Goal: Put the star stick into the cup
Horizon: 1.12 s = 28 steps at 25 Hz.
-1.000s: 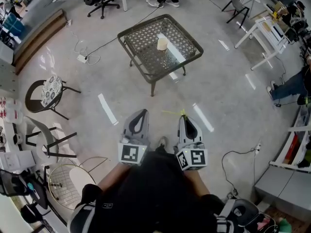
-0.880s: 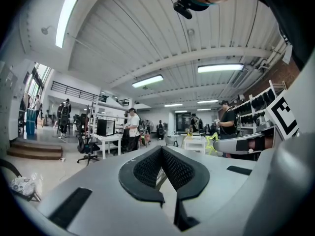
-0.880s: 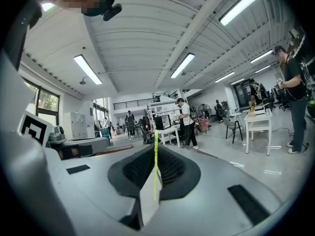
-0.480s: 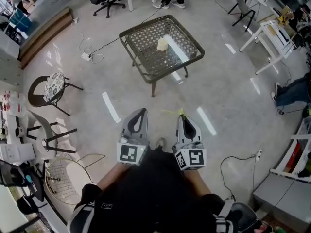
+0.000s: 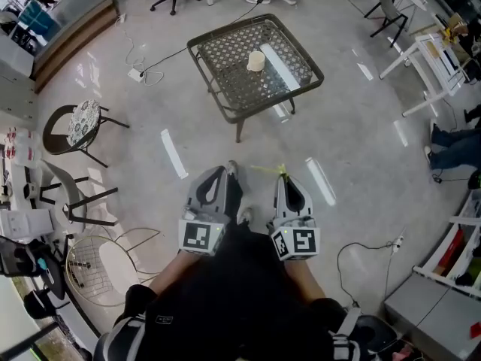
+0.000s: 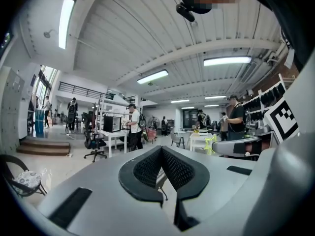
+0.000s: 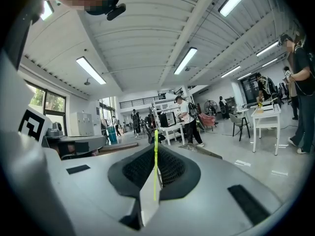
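A pale cup (image 5: 255, 61) stands on the dark mesh-top table (image 5: 225, 89), far ahead of both grippers. My right gripper (image 5: 285, 179) is shut on the thin yellow-green star stick (image 7: 156, 162). The stick (image 5: 265, 171) pokes out to the left of the jaws in the head view, with its star (image 5: 282, 173) at the tip. In the right gripper view, my right gripper (image 7: 156, 149) pinches it upright between the pads. My left gripper (image 5: 219, 174) is held level beside it, and the left gripper view shows that gripper (image 6: 161, 149) shut and empty. The star (image 6: 210, 143) shows there at the right.
A round chair with a patterned seat (image 5: 81, 123), another chair (image 5: 71, 201) and a wire-frame seat (image 5: 105, 265) stand at the left. A power strip and cable (image 5: 137, 74) lie on the floor by the table. White desks (image 5: 430, 51) stand at the right. My shoe (image 5: 233, 171) shows ahead.
The view has swung a little, so the table sits slightly higher and further right. A shoe now shows between the grippers. Both grippers hold the same pose, with the stick still pinched.
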{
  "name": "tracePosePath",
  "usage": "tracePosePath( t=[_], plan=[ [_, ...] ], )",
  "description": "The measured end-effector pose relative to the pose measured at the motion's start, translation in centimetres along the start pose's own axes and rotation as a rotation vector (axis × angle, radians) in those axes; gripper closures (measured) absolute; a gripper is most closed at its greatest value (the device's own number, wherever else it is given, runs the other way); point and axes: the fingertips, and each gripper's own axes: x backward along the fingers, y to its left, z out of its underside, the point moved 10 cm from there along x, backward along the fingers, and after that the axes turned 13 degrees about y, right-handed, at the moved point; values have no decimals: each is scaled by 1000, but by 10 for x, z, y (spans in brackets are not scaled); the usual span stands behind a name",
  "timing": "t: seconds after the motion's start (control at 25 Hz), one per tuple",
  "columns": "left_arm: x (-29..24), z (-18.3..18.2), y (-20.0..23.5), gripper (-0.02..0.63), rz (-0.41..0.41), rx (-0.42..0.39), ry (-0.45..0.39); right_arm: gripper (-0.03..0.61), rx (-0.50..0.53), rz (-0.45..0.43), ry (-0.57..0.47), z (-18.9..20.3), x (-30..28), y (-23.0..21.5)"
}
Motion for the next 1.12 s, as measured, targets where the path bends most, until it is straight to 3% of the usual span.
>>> tracePosePath(
  t=[0.28, 0.68, 1.12],
  plan=[
    [-55, -4, 29, 598, -6, 43, 13, 557, 4, 16, 12, -17, -51, -19],
    [-172, -43, 98, 598, 35, 60, -2, 557, 51, 41, 47, -73, -169, -45],
    [-248, -68, 186, 598, 62, 69, -28, 557, 104, 68, 89, -127, -282, -40]
  ],
)
